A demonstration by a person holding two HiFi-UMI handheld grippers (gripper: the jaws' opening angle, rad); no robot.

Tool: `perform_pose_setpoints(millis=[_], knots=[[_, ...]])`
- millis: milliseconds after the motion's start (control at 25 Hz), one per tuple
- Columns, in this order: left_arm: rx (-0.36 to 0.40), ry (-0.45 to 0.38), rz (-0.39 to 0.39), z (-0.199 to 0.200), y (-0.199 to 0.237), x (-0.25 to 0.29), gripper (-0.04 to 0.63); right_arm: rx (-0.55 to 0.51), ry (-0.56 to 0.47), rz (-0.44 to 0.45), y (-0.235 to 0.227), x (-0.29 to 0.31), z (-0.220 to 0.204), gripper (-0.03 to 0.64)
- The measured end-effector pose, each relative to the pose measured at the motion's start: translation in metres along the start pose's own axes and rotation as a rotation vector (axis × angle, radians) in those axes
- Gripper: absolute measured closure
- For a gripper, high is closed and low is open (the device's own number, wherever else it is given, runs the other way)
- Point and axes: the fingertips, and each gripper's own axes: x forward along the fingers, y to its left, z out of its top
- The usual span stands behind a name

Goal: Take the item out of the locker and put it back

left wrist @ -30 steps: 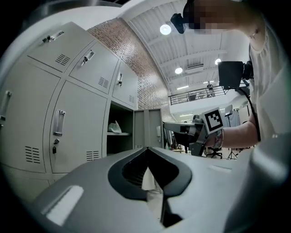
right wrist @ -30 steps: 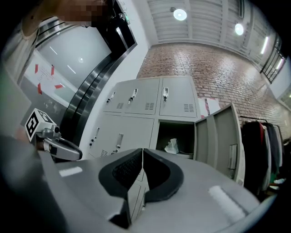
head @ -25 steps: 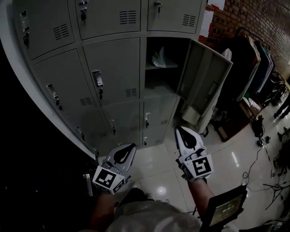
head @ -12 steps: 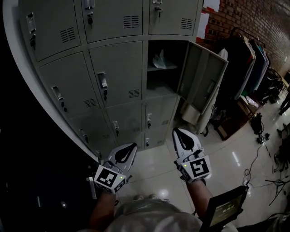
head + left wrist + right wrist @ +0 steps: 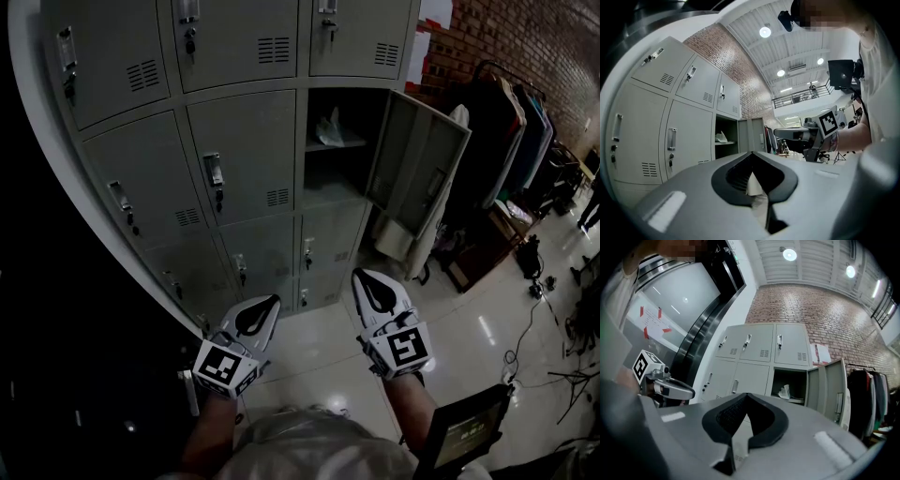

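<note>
You held the left gripper and the right gripper with jaws pressed together on nothing, well short of the open locker. The crumpled white bag lay on the shelf inside that locker. Judging by that, the removal was either not yet begun or already finished.

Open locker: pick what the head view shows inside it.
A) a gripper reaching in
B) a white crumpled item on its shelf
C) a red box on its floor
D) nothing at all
B: a white crumpled item lies on the shelf inside the locker, whose door stands swung out to the right.
</note>
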Motion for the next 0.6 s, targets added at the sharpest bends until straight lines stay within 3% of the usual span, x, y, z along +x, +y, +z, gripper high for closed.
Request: perform_pose_setpoints(millis=[600], knots=[[-0.006,-0.003,0.017,-0.003,0.010,0.001,0.589,-0.008,0.001,0.018,0.005,0.011,0.002,0.617]])
